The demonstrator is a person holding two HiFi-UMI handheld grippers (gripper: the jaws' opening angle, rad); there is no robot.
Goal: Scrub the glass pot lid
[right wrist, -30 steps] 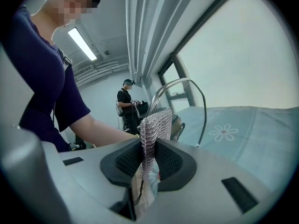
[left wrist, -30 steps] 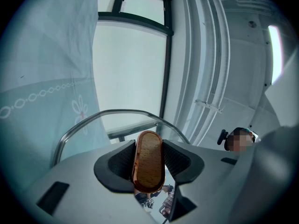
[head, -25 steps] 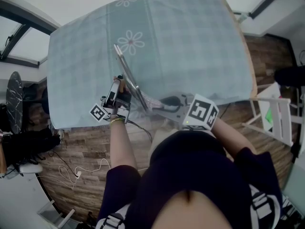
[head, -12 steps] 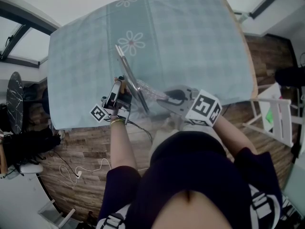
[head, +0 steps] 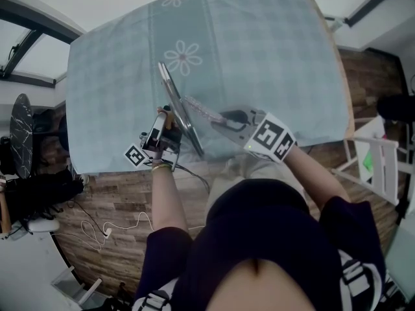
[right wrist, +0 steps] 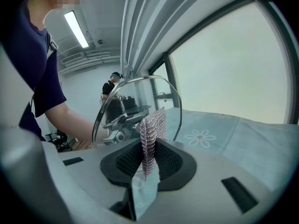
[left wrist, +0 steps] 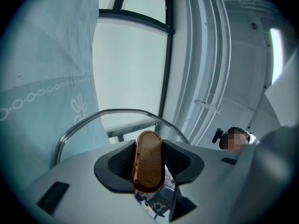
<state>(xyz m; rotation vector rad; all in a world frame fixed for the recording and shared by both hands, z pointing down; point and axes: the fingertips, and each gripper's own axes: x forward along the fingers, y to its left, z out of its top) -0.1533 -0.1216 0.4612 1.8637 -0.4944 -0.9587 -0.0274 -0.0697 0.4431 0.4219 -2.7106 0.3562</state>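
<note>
The glass pot lid (head: 176, 109) stands on edge over the teal tablecloth, steel rim upward. My left gripper (head: 165, 126) is shut on its wooden knob (left wrist: 148, 161), and the lid's rim (left wrist: 112, 112) arches just beyond the jaws. My right gripper (head: 228, 118) is shut on a silvery mesh scrub cloth (right wrist: 152, 133). The cloth (head: 200, 110) reaches left to the lid's right face. In the right gripper view the lid (right wrist: 135, 104) rises right behind the cloth, with the left gripper seen through the glass.
The table (head: 259, 57) carries a checked teal cloth with flower prints. Its front edge runs just below both grippers. A white chair (head: 379, 164) stands at the right, and cables (head: 110, 229) lie on the wooden floor at the left.
My right gripper has moved up and away from the table's front edge, drawing the mesh cloth along the lid's face. The left gripper and lid have stayed almost still.
</note>
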